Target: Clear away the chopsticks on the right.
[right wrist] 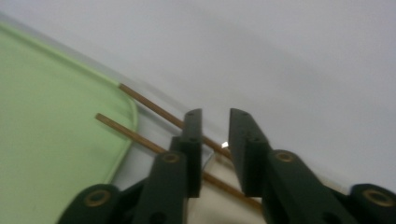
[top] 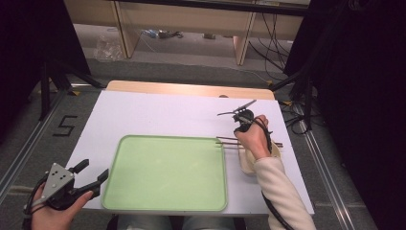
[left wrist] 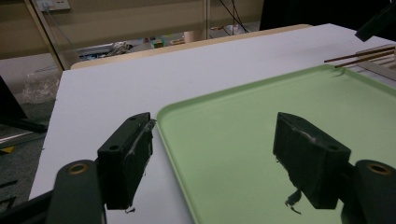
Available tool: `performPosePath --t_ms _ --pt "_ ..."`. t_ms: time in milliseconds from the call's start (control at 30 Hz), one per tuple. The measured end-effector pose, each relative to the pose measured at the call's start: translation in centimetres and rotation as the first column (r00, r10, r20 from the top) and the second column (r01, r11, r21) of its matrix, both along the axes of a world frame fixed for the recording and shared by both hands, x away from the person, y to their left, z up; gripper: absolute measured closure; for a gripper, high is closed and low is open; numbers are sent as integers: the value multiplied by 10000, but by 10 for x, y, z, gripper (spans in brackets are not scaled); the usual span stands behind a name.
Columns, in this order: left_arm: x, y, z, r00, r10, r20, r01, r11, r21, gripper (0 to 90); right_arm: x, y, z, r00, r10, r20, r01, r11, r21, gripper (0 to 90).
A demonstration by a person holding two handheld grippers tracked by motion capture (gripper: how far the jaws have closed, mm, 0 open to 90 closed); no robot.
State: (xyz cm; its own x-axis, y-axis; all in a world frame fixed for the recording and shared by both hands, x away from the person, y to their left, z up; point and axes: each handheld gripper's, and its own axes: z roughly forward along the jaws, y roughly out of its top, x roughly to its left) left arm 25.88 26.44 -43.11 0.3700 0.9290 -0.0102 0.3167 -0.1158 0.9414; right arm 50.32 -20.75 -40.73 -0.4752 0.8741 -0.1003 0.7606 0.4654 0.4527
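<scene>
My right hand-held gripper (right wrist: 215, 154), jaws narrowly spread, straddled the chopsticks (right wrist: 140, 105) lying left-right across the bowl (top: 246, 163), right of the tray (top: 165, 208); left hand-held gripper (top: 91, 175) spread, far off

Lighting: even, soft, from overhead; white counter (top: 158, 112) bright, surroundings left and right very dark. Shadows: faint. Glare: mild sheen on green tray (left wrist: 261, 140). Sharpness: high view soft, grainy; right gripper view blurred throughout, chopsticks (right wrist: 140, 100) smeared; left gripper view far background soft.
</scene>
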Motion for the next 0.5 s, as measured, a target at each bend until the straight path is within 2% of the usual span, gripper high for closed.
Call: performPosePath --t_ms 33,100,133,167,233,267,300,333,367,400,433,467,500 --pt "0 0 0 10000 0 0 0 10000 0 280 0 0 0 10000 0 0 0 10000 0 721" --pt "0 0 0 10000 -28 16 28 10000 7 280 6 2 6 9930 1180 -4 -1179 9912 -595 676" --pt "0 0 0 10000 -27 19 27 10000 -1 280 10 3 10 9777 2099 -32 -2087 9705 -1211 659" --pt "0 0 0 10000 -29 16 29 10000 7 280 14 4 11 9615 2743 -156 -2733 9492 -1560 653" --pt "0 0 0 10000 -42 -2 42 10000 9 280 22 5 11 9359 3462 -642 -3519 9120 -2111 634" --pt "0 0 0 10000 -42 -1 42 10000 13 280 26 6 8 9190 3798 -1057 -3942 8884 -2355 625" --pt "0 0 0 10000 -44 10 44 10000 1 280 28 8 6 9073 3963 -1407 -4199 8718 -2522 623" --pt "0 0 0 10000 -41 17 41 10000 -5 280 31 8 4 8915 4264 -1532 -4526 8542 -2560 625" --pt "0 0 0 10000 -40 14 40 10000 -4 280 30 11 1 8900 4253 -1641 -4550 8512 -2615 629" --pt "0 0 0 10000 -18 -4 18 10000 -27 280 31 12 0 8795 4417 -1774 -4747 8407 -2603 635" --pt "0 0 0 10000 -33 -25 33 10000 -23 280 31 14 -2 8727 4453 -2003 -4854 8359 -2562 637" --pt "1 0 -1 10000 -48 -6 48 10000 -44 280 31 16 -6 8714 4456 -2053 -4872 8350 -2559 642" --pt "1 0 -1 10000 -43 -22 43 10000 -29 280 32 17 -9 8626 4583 -2141 -5023 8264 -2545 643"
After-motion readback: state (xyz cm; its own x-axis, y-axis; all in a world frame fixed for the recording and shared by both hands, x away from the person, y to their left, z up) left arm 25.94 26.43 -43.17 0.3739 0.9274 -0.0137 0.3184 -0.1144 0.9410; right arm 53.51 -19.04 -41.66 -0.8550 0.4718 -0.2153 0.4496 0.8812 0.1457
